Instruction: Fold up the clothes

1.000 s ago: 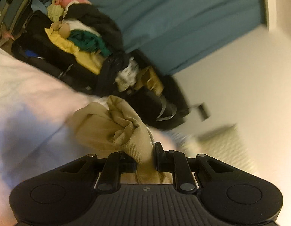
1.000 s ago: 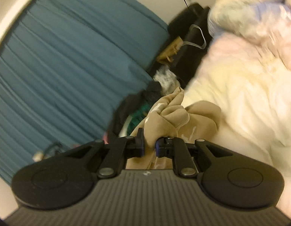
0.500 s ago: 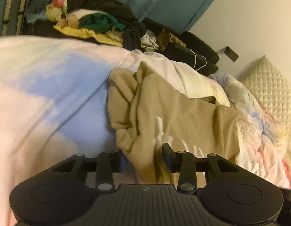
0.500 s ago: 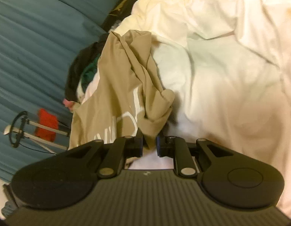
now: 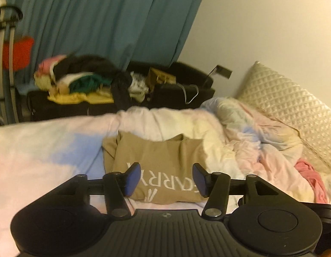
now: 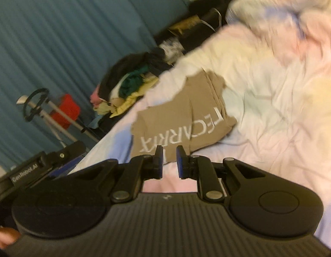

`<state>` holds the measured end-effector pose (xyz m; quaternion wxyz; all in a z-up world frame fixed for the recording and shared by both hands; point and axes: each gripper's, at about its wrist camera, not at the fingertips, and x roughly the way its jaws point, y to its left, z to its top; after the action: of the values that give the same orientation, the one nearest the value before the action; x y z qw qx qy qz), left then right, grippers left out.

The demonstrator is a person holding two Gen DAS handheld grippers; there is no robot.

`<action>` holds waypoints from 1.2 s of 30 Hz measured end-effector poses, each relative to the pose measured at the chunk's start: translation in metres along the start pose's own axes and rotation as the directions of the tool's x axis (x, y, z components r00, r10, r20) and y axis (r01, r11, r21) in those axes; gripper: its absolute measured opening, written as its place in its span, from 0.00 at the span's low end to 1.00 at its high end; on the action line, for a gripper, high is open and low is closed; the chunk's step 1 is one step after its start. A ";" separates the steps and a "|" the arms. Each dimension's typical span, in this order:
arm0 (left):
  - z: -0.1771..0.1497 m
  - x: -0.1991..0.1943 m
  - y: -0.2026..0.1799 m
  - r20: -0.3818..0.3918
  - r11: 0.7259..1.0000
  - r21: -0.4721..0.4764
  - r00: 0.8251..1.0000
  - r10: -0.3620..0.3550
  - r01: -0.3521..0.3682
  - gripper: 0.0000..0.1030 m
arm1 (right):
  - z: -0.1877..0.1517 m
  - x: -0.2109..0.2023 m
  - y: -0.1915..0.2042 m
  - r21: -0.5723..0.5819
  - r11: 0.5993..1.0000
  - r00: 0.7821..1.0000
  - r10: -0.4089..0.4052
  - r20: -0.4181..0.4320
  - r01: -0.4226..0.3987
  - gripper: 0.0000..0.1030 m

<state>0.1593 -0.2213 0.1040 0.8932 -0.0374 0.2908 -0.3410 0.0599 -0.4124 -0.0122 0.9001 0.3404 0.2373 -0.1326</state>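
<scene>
- Tan shirt (image 5: 163,167) lies folded flat on the pastel duvet (image 5: 47,150), lettering up, so it looks finished.
- Your left gripper (image 5: 166,178) is opening, nothing between its jaws.
- Your right gripper (image 6: 169,161) shows a narrow gap, holding nothing, clear of the cloth.

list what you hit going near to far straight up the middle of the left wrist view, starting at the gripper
left gripper, jaws opening with nothing between them → folded tan shirt with white lettering → pastel duvet → black luggage piled with clothes → teal curtain
</scene>
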 end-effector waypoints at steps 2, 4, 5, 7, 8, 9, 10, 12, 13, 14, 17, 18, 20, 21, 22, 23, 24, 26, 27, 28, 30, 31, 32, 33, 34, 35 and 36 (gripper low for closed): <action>-0.003 -0.033 -0.011 0.025 1.000 0.019 1.000 0.006 -0.007 0.78 | -0.004 -0.025 0.011 -0.045 0.999 1.000 0.005 0.026 -0.003 0.16; -0.008 -0.065 -0.022 0.059 0.999 0.042 0.998 0.018 -0.020 0.86 | -0.009 -0.051 0.021 -0.090 0.996 0.999 0.010 0.051 -0.006 0.23; -0.011 -0.081 -0.027 0.076 0.998 0.053 0.997 0.021 -0.025 0.92 | -0.011 -0.063 0.026 -0.112 0.994 0.998 0.014 0.064 -0.006 0.31; -0.018 -0.110 -0.037 0.111 0.997 0.075 0.994 0.025 -0.033 1.00 | -0.020 -0.087 0.034 -0.155 0.988 0.993 0.028 0.111 -0.011 0.86; -0.021 -0.125 -0.042 0.128 0.996 0.086 0.991 0.026 -0.037 1.00 | -0.024 -0.099 0.038 -0.176 0.984 0.990 0.036 0.135 -0.012 0.90; -0.026 -0.139 -0.046 0.142 0.994 0.099 0.989 0.031 -0.045 1.00 | -0.030 -0.112 0.043 -0.204 0.979 0.984 0.039 0.171 -0.003 0.89; -0.030 -0.151 -0.049 0.151 0.992 0.112 0.988 0.038 -0.056 1.00 | -0.035 -0.120 0.045 -0.230 0.973 0.982 0.044 0.185 0.000 0.89; -0.041 -0.172 -0.055 0.168 0.988 0.133 0.984 0.054 -0.077 1.00 | -0.045 -0.135 0.050 -0.281 0.960 0.976 0.055 0.210 0.006 0.89; -0.046 -0.181 -0.057 0.179 0.986 0.143 0.982 0.061 -0.087 1.00 | -0.049 -0.141 0.052 -0.293 0.956 0.975 0.060 0.213 0.005 0.89; -0.052 -0.189 -0.060 0.190 0.983 0.155 0.980 0.066 -0.096 1.00 | -0.053 -0.144 0.053 -0.302 0.953 0.975 0.062 0.212 0.005 0.89; -0.070 -0.213 -0.064 0.225 0.976 0.181 0.971 0.080 -0.122 1.00 | -0.066 -0.154 0.054 -0.325 0.946 0.974 0.071 0.215 0.002 0.89; -0.075 -0.219 -0.064 0.235 0.975 0.182 0.968 0.084 -0.129 1.00 | -0.070 -0.156 0.055 -0.333 0.943 0.972 0.078 0.219 -0.001 0.89; -0.086 -0.228 -0.062 0.252 0.973 0.180 0.963 0.094 -0.142 1.00 | -0.081 -0.161 0.056 -0.350 0.937 0.969 0.089 0.232 -0.002 0.89; -0.090 -0.231 -0.061 0.257 0.973 0.177 0.961 0.098 -0.146 1.00 | -0.085 -0.162 0.055 -0.355 0.935 0.967 0.092 0.240 -0.001 0.89; -0.094 -0.234 -0.059 0.261 0.974 0.171 0.960 0.101 -0.149 1.00 | -0.091 -0.161 0.055 -0.359 0.933 0.965 0.093 0.246 0.002 0.89; -0.098 -0.236 -0.058 0.264 0.974 0.166 0.959 0.104 -0.152 1.00 | -0.096 -0.161 0.055 -0.363 0.932 0.963 0.094 0.253 0.004 0.89; -0.101 -0.238 -0.056 0.268 0.975 0.161 0.957 0.107 -0.154 1.00 | -0.100 -0.160 0.054 -0.367 0.930 0.962 0.096 0.256 0.005 0.89; -0.108 -0.241 -0.053 0.274 0.975 0.154 0.955 0.113 -0.159 1.00 | -0.108 -0.157 0.054 -0.375 0.927 0.960 0.101 0.261 0.004 0.89; -0.111 -0.242 -0.051 0.276 0.975 0.154 0.954 0.115 -0.162 1.00 | -0.112 -0.155 0.054 -0.380 0.925 0.959 0.103 0.263 0.005 0.89; -0.114 -0.242 -0.049 0.278 0.974 0.155 0.954 0.117 -0.165 1.00 | -0.115 -0.153 0.054 -0.386 0.922 0.959 0.103 0.265 0.008 0.89; -0.119 -0.241 -0.046 0.280 0.975 0.149 0.952 0.120 -0.167 1.00 | -0.122 -0.148 0.053 -0.394 0.919 0.958 0.102 0.269 0.013 0.89; -0.122 -0.241 -0.044 0.281 0.975 0.146 0.952 0.122 -0.168 1.00 | -0.126 -0.146 0.053 -0.396 0.918 0.957 0.102 0.271 0.014 0.89; -0.125 -0.240 -0.042 0.284 0.975 0.142 0.951 0.123 -0.169 1.00 | -0.129 -0.143 0.052 -0.404 0.915 0.957 0.109 0.268 0.009 0.89; -0.129 -0.239 -0.040 0.289 0.976 0.139 0.949 0.124 -0.170 1.00 | -0.132 -0.140 0.052 -0.413 0.911 0.957 0.117 0.265 0.003 0.89; -0.132 -0.236 -0.036 0.286 0.977 0.133 0.950 0.125 -0.168 1.00 | -0.135 -0.137 0.051 -0.421 0.907 0.957 0.125 0.263 -0.002 0.89; -0.135 -0.233 -0.032 0.280 0.978 0.125 0.952 0.125 -0.165 1.00 | -0.138 -0.134 0.050 -0.431 0.903 0.955 0.130 0.268 -0.002 0.89; -0.139 -0.231 -0.029 0.273 0.980 0.117 0.954 0.125 -0.161 1.00 | -0.143 -0.130 0.050 -0.437 0.899 0.953 0.122 0.278 0.013 0.89</action>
<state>-0.0711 -0.0794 0.1106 0.9468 0.0004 0.1465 -0.2865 -0.0788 -0.2698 -0.0112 0.9819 0.1142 0.1124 -0.1007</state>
